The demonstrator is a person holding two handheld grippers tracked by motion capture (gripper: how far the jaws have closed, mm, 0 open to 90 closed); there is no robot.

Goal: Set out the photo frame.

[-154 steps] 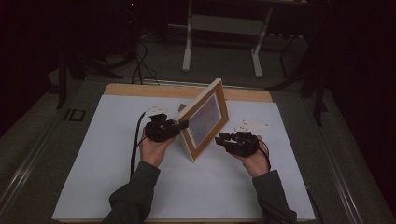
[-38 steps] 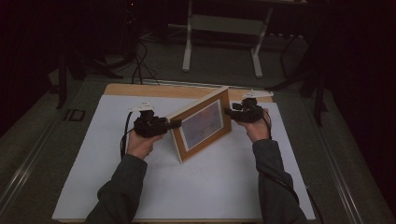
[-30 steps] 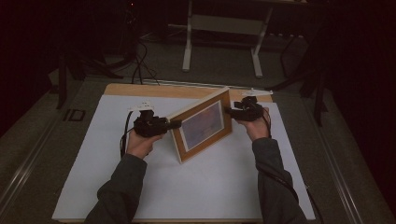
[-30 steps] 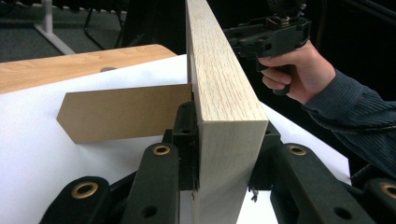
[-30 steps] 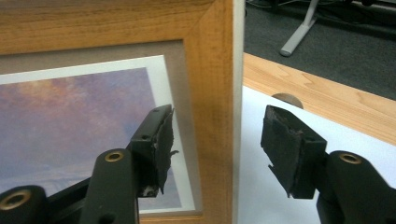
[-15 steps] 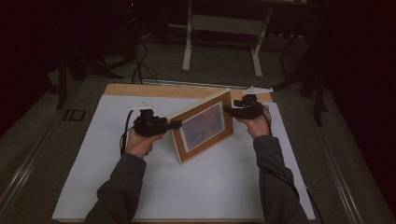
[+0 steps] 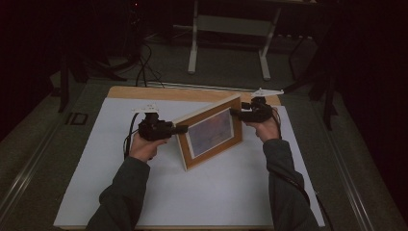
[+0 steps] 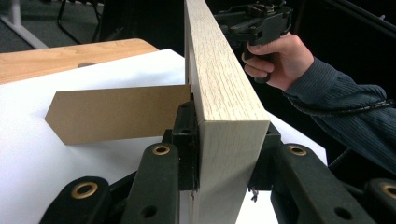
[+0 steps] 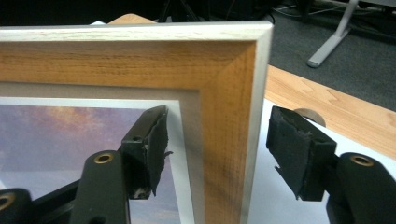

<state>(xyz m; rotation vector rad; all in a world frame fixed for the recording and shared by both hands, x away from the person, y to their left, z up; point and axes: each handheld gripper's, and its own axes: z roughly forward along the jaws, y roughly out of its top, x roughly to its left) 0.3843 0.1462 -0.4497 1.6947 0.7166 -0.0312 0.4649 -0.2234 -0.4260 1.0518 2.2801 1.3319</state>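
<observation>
Frame, stiff wood with breakable glass, stands upright; left tongs clamp its left edge, while right tongs, just opening, straddle the far-right corner unpressed.

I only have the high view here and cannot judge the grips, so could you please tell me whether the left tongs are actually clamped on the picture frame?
Observer: Yes, the left tongs press both faces of the picture frame at its edge.
Operator: And the right tongs?
Observer: The right tongs have just been opening; both pads stand clear of the frame's corner.
Operator: Is its stand out?
Observer: Yes, the cardboard strut is folded out behind it.
</observation>
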